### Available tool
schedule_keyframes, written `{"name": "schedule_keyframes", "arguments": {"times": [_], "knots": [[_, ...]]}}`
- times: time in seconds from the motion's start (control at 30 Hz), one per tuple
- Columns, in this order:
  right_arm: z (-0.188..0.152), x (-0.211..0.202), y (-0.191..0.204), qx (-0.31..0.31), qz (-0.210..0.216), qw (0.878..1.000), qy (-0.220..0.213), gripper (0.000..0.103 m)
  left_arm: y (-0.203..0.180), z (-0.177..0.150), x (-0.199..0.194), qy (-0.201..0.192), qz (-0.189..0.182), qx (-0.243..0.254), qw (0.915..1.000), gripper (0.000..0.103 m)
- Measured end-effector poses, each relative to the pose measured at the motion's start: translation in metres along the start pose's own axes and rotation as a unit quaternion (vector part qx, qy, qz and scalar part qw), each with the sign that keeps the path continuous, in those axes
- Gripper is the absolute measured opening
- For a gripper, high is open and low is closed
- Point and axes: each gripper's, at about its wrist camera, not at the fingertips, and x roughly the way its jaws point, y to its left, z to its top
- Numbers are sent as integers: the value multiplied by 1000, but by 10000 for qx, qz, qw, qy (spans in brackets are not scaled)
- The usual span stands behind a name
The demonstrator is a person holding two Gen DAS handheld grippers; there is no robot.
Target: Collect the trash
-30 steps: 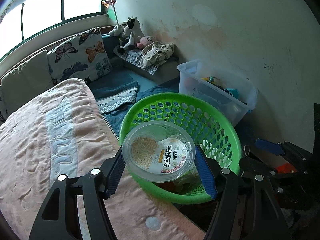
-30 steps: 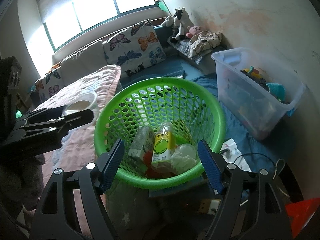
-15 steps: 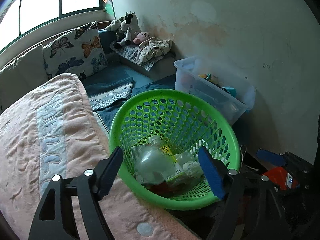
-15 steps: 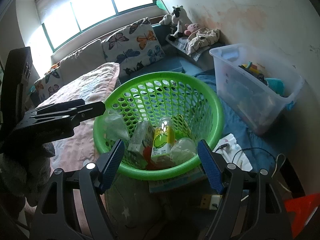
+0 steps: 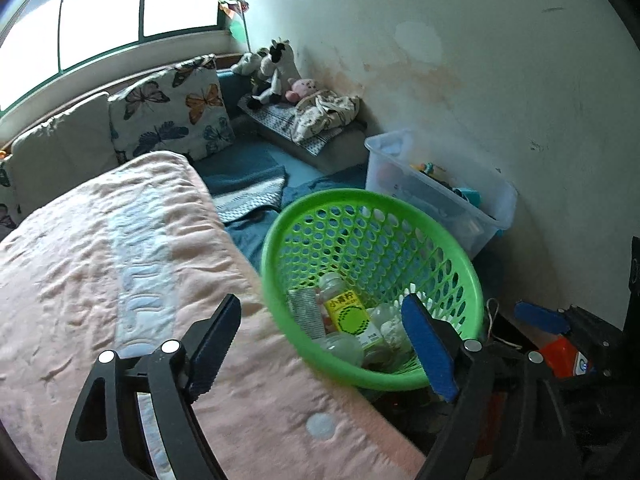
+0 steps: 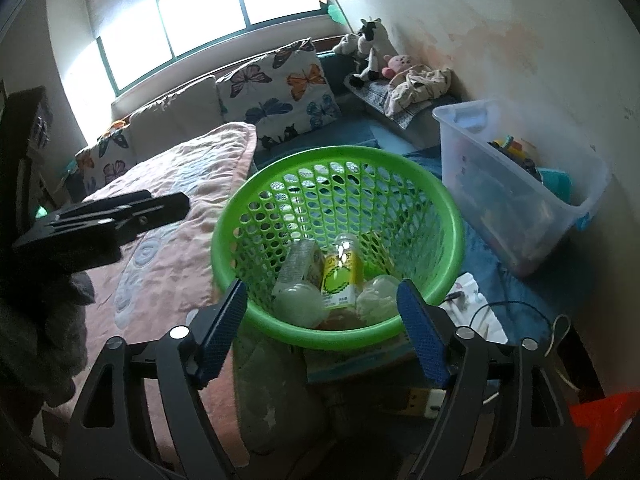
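Note:
A green perforated basket point(image 5: 440, 236) stands beside the pink-blanketed bed; it also shows in the right wrist view point(image 6: 456, 236). Inside lie a yellow-labelled bottle point(image 5: 348, 312) point(image 6: 340, 276), a clear plastic container point(image 6: 298, 300) point(image 5: 344, 346), a grey wrapper point(image 5: 306, 312) and crumpled white trash point(image 6: 378, 300). My left gripper point(image 5: 324, 348) is open and empty, over the bed's edge just left of the basket. My right gripper point(image 6: 320, 330) is open and empty, in front of the basket's near rim.
A pink blanket point(image 5: 100, 260) covers the bed on the left. A clear storage bin point(image 5: 436, 188) of toys stands against the wall behind the basket. Butterfly pillows point(image 5: 172, 112) and plush toys point(image 5: 276, 68) sit at the back. Cables and paper point(image 6: 472, 304) lie on the floor.
My left gripper opened and let go of the clear round container, which fell into the basket. The left gripper then drew back to the left over the bed. The right gripper barely moved.

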Motion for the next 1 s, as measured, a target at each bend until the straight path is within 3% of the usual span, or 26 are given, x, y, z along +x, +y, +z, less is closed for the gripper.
{"name": "schedule_keyframes", "arguments": {"times": [0.27,0.7,1.0], "knots": [[-4,-6,28,-302,-5,9995,-44,84,21,-12,-37,-239,256,-126,9993,91],[-8,-8,68,-514,212,9984,-61,93,52,-45,-90,-471,773,-317,9954,96],[-13,-12,84,-586,325,9977,-70,94,76,-67,-120,-524,1093,-620,9907,96]]}}
